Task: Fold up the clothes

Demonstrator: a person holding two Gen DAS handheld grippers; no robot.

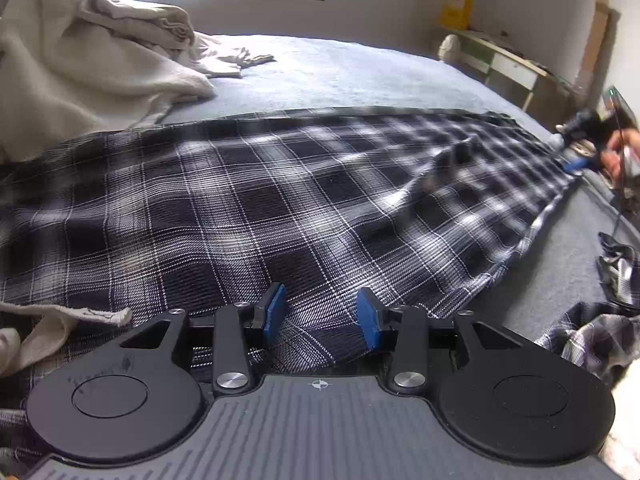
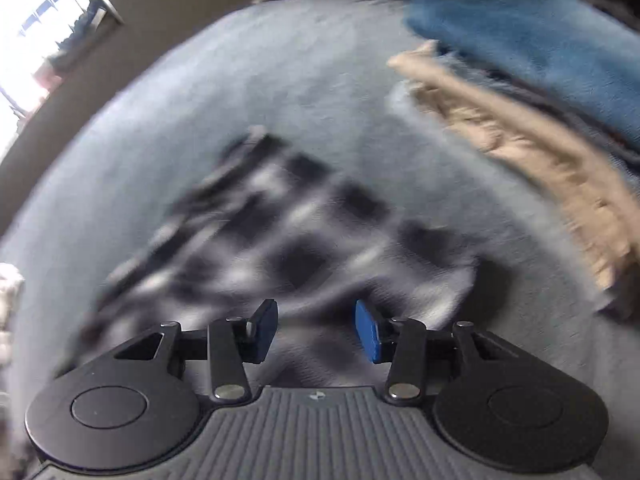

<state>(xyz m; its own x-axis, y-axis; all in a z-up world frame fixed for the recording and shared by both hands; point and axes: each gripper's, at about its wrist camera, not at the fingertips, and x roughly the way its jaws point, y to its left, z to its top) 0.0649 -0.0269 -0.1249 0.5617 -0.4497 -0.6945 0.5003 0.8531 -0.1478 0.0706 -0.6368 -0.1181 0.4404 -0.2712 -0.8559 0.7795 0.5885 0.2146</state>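
Note:
A black-and-white plaid garment (image 1: 280, 200) lies spread across the grey-blue bed (image 1: 360, 68). My left gripper (image 1: 320, 314) is open just above its near edge, with plaid cloth showing between the blue pads (image 1: 274, 312). In the right wrist view, a blurred part of the plaid garment (image 2: 280, 240) lies on the bed, and my right gripper (image 2: 316, 330) is open just over its near end. The right gripper also shows in the left wrist view (image 1: 580, 152), far right, at the garment's other end, held by a hand.
A cream blanket heap (image 1: 80, 60) sits at the back left. More plaid cloth (image 1: 592, 336) lies at the right. A desk (image 1: 504, 60) stands by the wall. In the right wrist view, a tan garment (image 2: 540, 168) and a blue blanket (image 2: 540, 48) lie at the right.

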